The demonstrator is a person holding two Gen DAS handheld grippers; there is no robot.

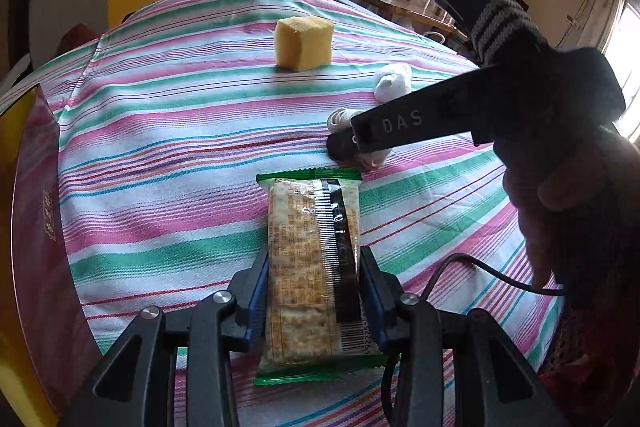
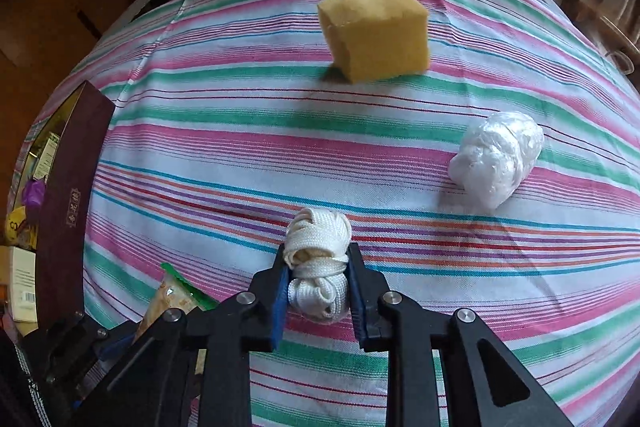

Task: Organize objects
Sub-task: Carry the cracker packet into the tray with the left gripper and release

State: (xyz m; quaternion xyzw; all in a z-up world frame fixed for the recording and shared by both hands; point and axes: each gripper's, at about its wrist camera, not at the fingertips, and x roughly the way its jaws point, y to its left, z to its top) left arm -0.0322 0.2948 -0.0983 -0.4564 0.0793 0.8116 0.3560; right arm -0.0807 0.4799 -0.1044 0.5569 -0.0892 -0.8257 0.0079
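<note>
A: At far left sits your maroon box (image 2: 66, 203). Left gripper (image 1: 314, 301)?
B: Clamped on the cracker packet (image 1: 312, 267), over the striped cloth (image 1: 160, 131).
A: Right gripper (image 2: 318, 281)?
B: Closed on the white cord bundle (image 2: 318, 259). Yellow sponge (image 2: 376, 35) beyond; plastic wad (image 2: 496, 159) further right.

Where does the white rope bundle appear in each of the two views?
Left wrist view: the white rope bundle is right of centre, mostly hidden behind the right gripper.
Right wrist view: low centre, clamped between the jaws of that gripper.
Shared landmark: the yellow sponge, farther back on the striped cloth.
</note>
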